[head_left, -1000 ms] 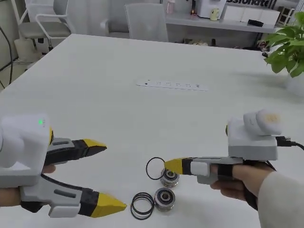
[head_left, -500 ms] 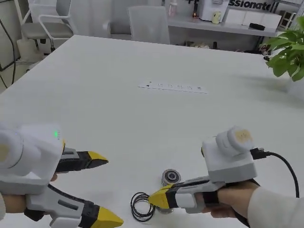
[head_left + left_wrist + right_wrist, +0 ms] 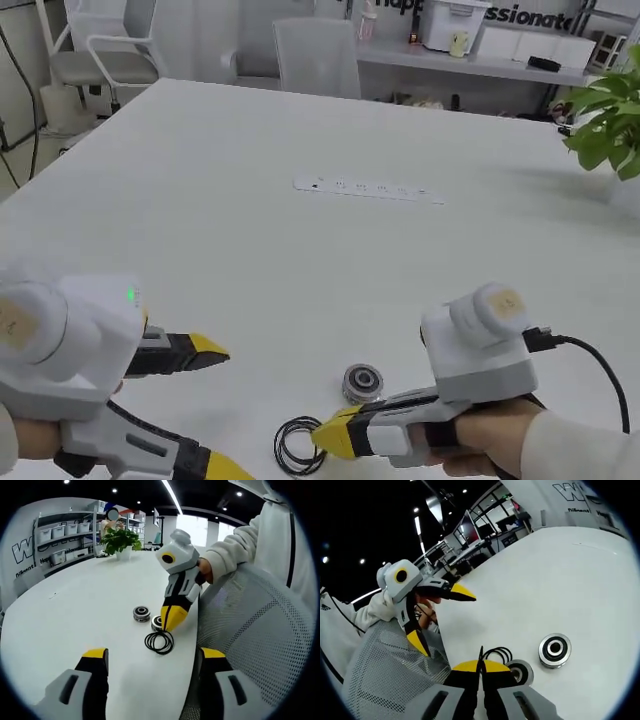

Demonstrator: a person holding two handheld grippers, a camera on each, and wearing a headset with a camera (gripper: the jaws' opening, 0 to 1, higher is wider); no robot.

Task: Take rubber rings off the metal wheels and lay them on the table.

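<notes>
While left hand-held gripper (image 3: 228, 408) sits open, right hand-held gripper (image 3: 481, 666) is closed, prob. on a rubber ring (image 3: 480, 652), over ring pile (image 3: 298, 446) at table (image 3: 300, 250) near edge. Next: release it there.

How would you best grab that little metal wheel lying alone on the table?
Probably pinch the wheel across its outer rim, coming from above: it lies flat, hole upward, with bare table all round, so opposite sides are free.

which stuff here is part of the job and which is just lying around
Job:
- metal wheel
- second wheel, beside the right gripper tip
- rubber rings, loose on the table
- left gripper, open

Lying about:
- power strip
- plant
- chair
</notes>
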